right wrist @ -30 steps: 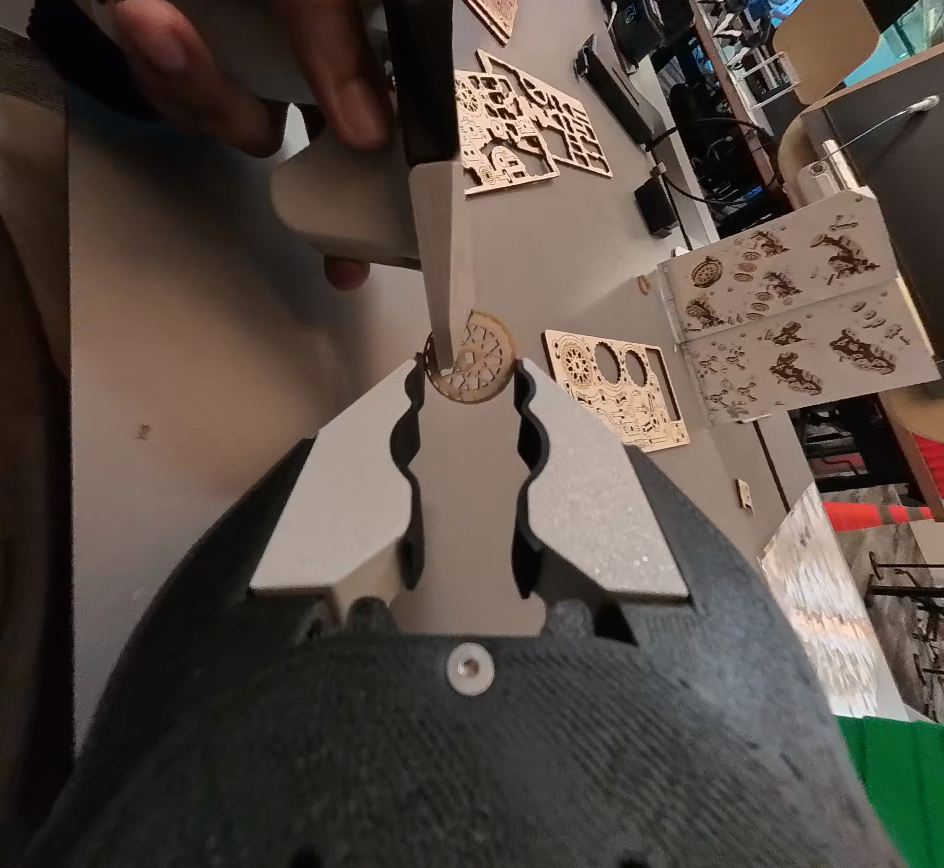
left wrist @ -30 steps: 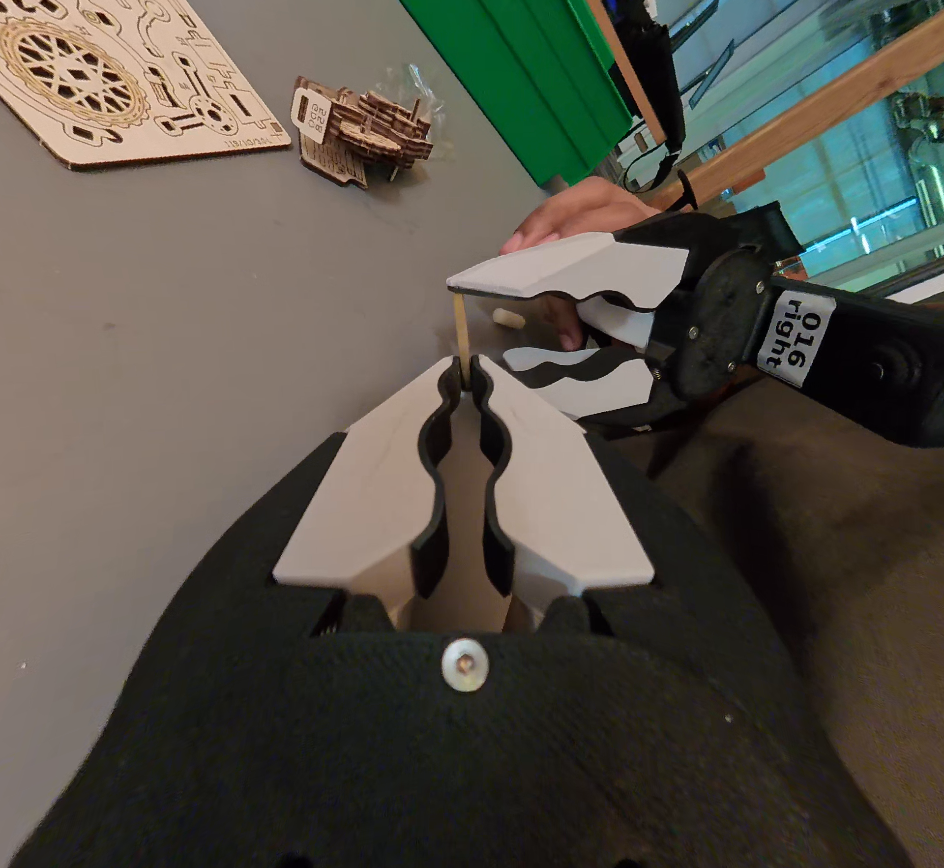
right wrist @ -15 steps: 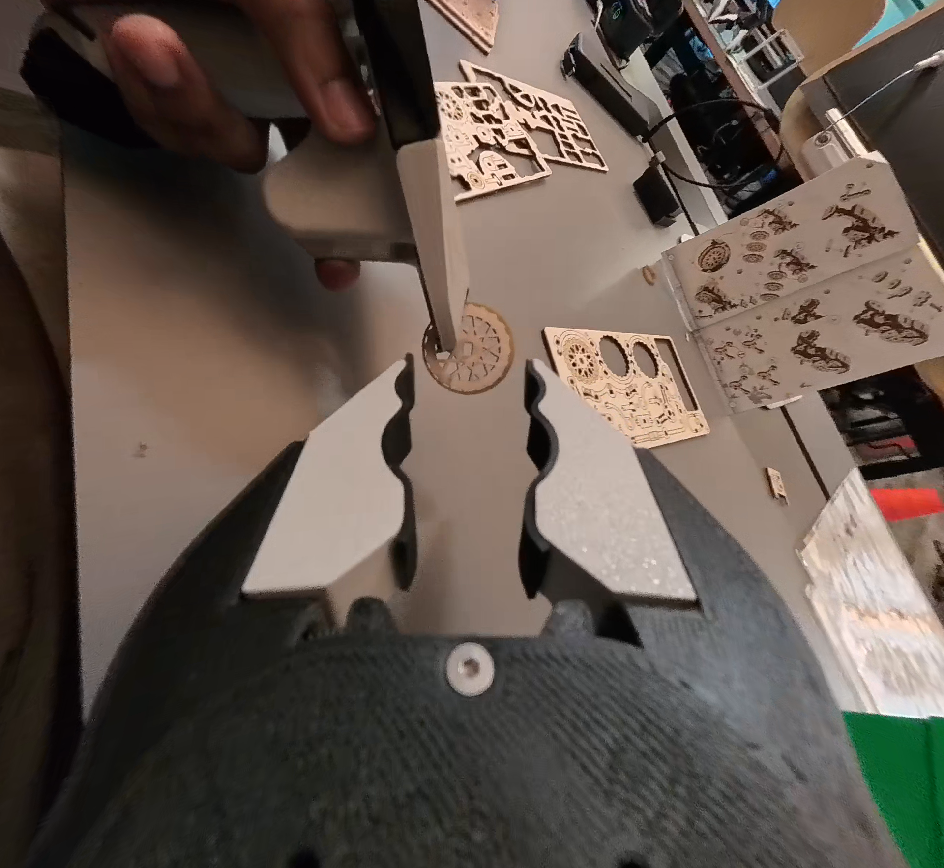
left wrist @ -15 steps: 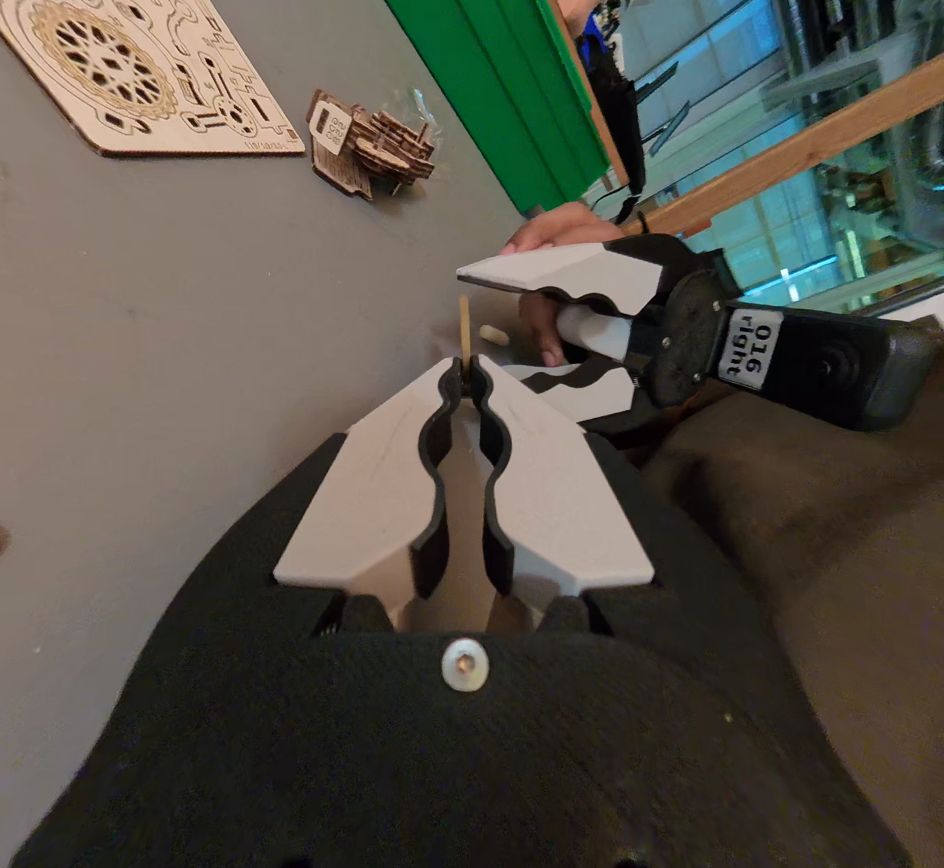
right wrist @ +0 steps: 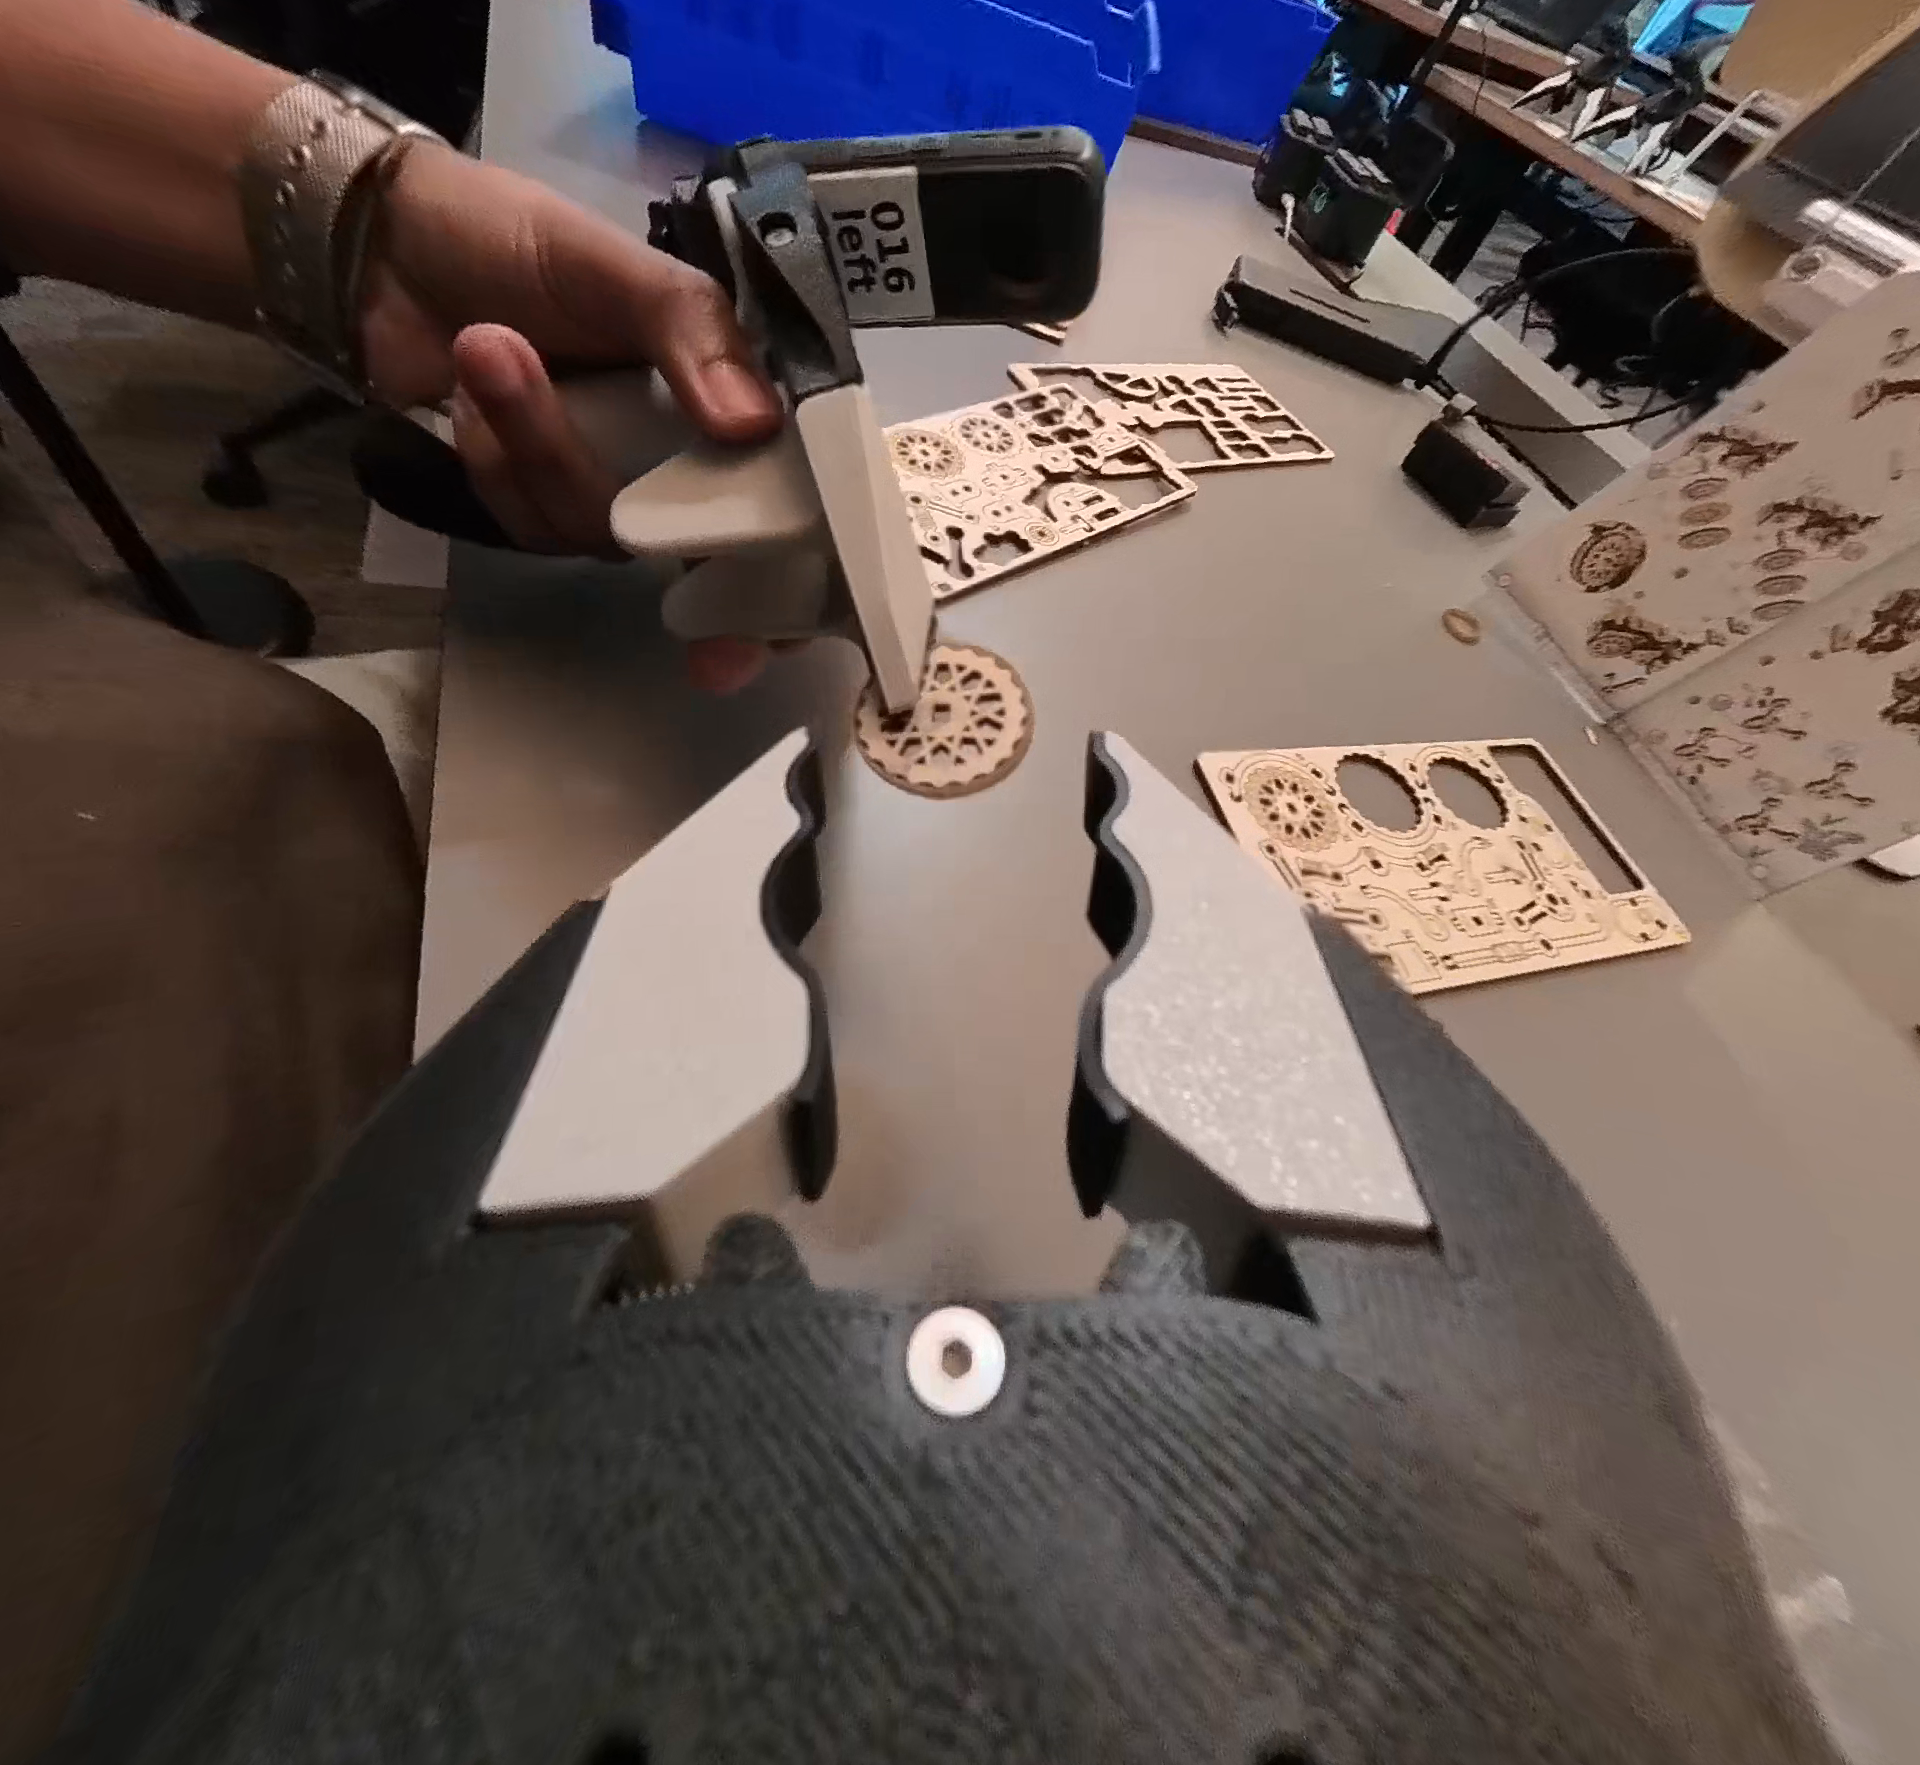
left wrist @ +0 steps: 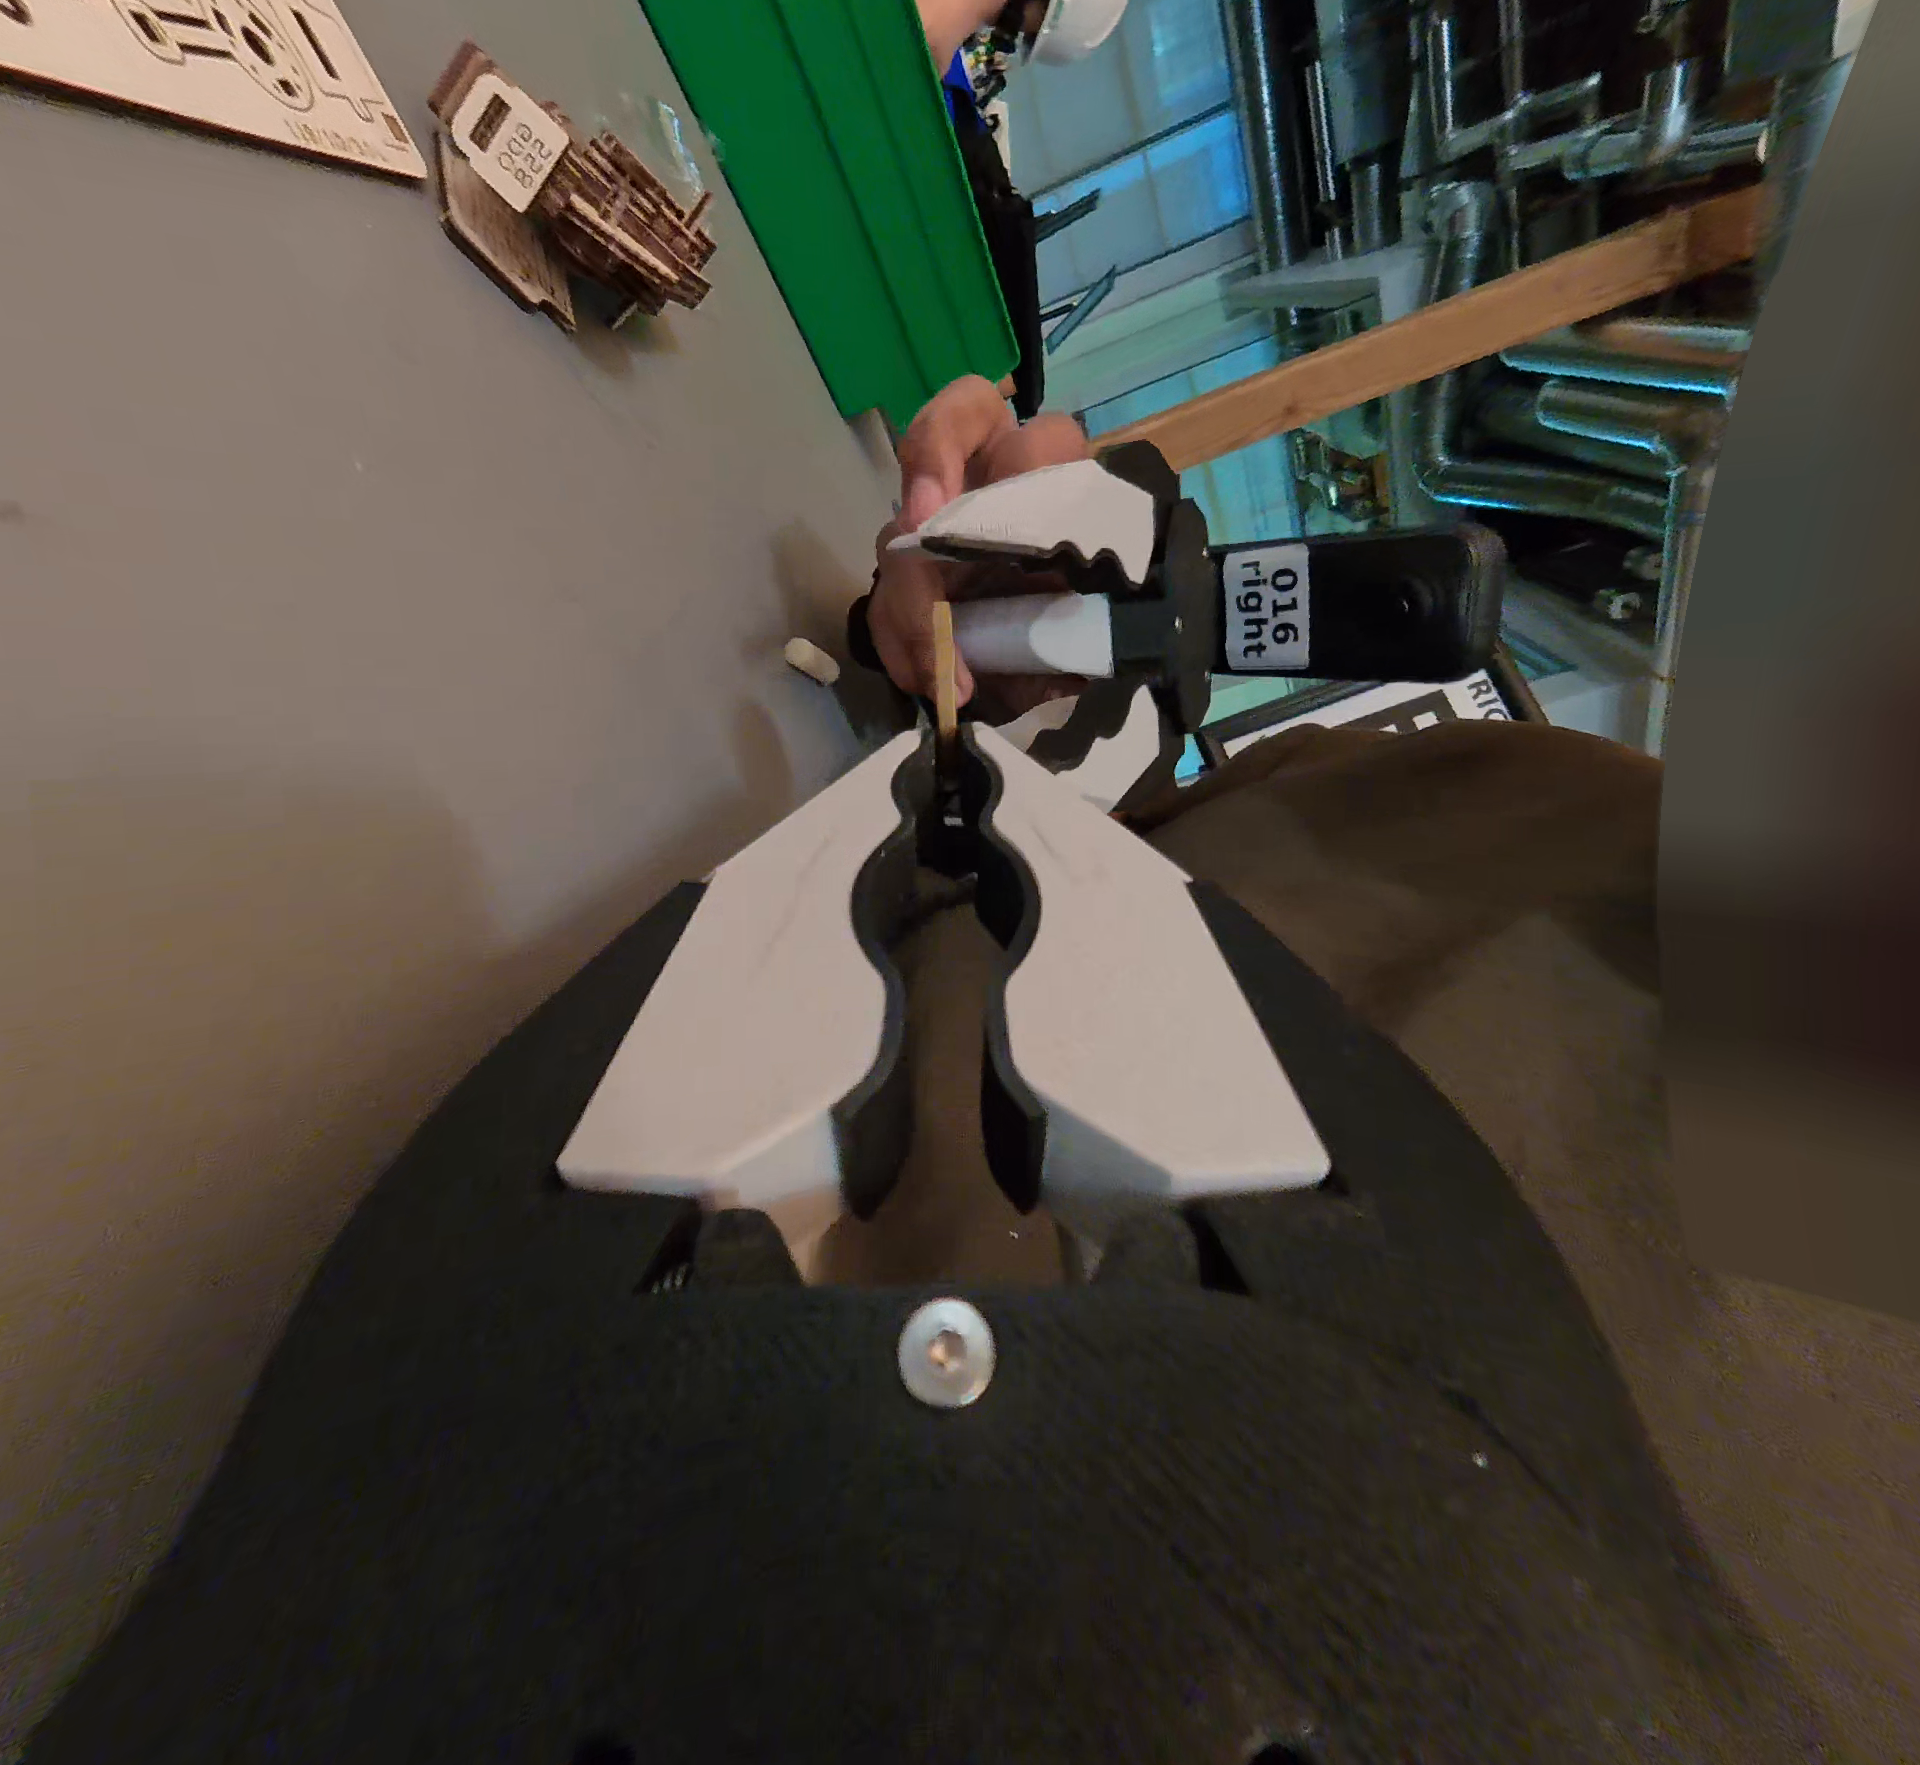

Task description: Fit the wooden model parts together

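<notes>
My left gripper [left wrist: 948, 747] is shut on a round wooden gear wheel [left wrist: 944, 668], seen edge-on as a thin strip at its fingertips. In the right wrist view the left gripper [right wrist: 896, 689] pinches the wheel [right wrist: 956, 723] at its rim and holds it above the grey table [right wrist: 1195, 614]. My right gripper [right wrist: 951, 765] is open and empty, a short way back from the wheel. It also shows in the left wrist view [left wrist: 935, 614], beyond the wheel. A partly built wooden model [left wrist: 577, 203] lies on the table at the upper left.
Several punched wooden part sheets lie on the table [right wrist: 1439, 868] [right wrist: 1039, 468] [left wrist: 156, 1]. Printed sheets [right wrist: 1745, 593] lie at the right, blue bins [right wrist: 862, 22] at the back, a green bin [left wrist: 810, 115] near the model. A small pale peg [left wrist: 811, 659] lies by the table edge. Only a small space, under 4 cm, lies between the two pairs of fingers.
My right gripper let go of the wheel's rim, opened wider and drew back. The left gripper keeps hold of the wheel, and both views have swung round.
</notes>
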Demonstrator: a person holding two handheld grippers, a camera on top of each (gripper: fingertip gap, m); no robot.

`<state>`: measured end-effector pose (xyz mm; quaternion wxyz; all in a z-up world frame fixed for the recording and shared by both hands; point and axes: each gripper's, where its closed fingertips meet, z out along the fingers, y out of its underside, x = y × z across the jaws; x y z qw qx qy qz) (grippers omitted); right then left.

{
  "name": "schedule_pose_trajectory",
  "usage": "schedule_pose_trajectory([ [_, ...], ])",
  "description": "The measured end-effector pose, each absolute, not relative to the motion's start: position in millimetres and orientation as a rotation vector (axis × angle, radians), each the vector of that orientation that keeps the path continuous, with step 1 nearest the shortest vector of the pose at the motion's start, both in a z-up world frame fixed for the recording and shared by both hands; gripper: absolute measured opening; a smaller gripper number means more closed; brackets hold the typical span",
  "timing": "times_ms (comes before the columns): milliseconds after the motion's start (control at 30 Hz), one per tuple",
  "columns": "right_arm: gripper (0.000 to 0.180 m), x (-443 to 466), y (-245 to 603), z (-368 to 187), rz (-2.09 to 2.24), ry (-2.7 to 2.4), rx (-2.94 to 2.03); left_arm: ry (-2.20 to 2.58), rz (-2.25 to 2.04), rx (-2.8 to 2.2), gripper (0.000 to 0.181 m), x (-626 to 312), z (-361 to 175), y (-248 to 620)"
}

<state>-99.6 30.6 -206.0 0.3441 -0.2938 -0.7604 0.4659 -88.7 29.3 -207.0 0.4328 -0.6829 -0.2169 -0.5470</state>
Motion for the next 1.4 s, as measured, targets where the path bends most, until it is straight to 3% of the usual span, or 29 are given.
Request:
schedule_pose_trajectory([
  [233, 0.034, -99, 27, -208, 1.148, -1.980, -0.695, -0.538, -1.379, -1.706, 0.000, -85, -207, 30],
  [467, 0.033, -98, 28, -208, 1.132, -1.986, -0.685, -0.528, -1.355, -1.705, 0.001, -85, -207, 31],
  [567, 0.033, -100, 37, -201, 1.113, -1.949, -0.703, -0.561, -1.343, -1.678, 0.028, -89, -205, 35],
  [633, 0.033, -103, 55, -191, 1.097, -1.889, -0.746, -0.591, -1.355, -1.639, 0.034, -92, -202, 39],
  [967, 0.032, -90, 187, -169, 1.018, -1.534, -1.104, -0.760, -1.310, -1.596, 0.028, -89, -210, 104],
  [1400, 0.032, -81, 209, -191, 1.031, -1.511, -1.217, -1.105, -1.126, -1.520, 0.019, -121, -242, 150],
])
